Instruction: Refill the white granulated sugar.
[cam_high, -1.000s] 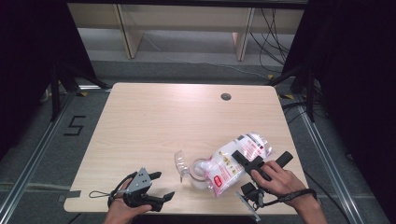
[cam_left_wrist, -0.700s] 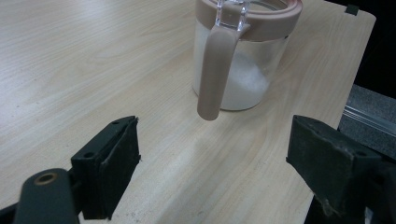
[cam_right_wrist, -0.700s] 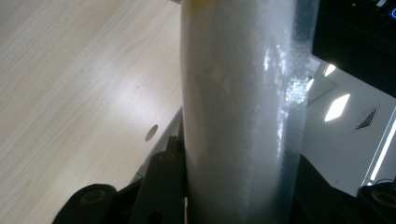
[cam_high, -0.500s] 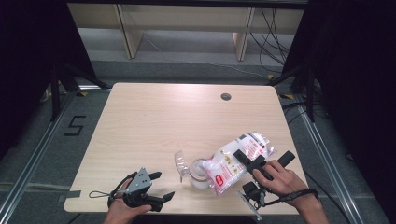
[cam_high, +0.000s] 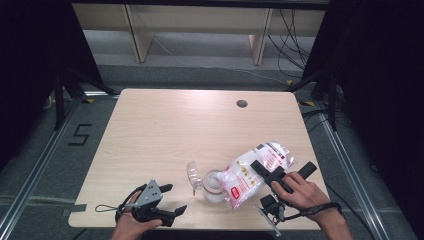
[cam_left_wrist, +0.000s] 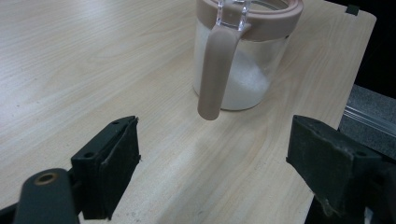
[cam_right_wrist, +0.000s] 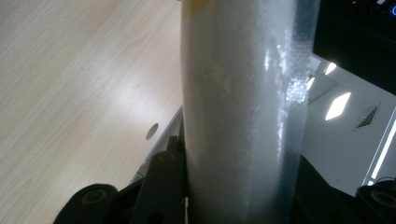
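High view: I am holding the bag (cam_high: 252, 172) of white grains in my right gripper (cam_high: 282, 175), its jaws pinching the bag across its upper half, and I am tilting it so that its lower end is sitting over the mouth of the jar (cam_high: 214, 186). The jar is standing upright near the front edge of the table (cam_high: 165, 130), with its clear lid (cam_high: 192, 175) hinged open to the left. My left gripper (cam_high: 170, 198) is resting near the front left corner, jaws spread with nothing between them, well apart from the jar. The far half of the table is lying open, bare but for a round hole (cam_high: 242, 103) near the back edge. Left gripper view: my two black pads (cam_left_wrist: 116, 168) are standing wide apart over bare wood, and the jar (cam_left_wrist: 243, 56) is sitting ahead of them, partly filled with white grains, its pinkish rim and handle facing me; the table's edge is running close behind and to the right of it. Right gripper view: the bag (cam_right_wrist: 243, 112) is rising between my jaws, which are pressing on it from both sides; the table is lying to the left, and its edge is running diagonally beside the bag.
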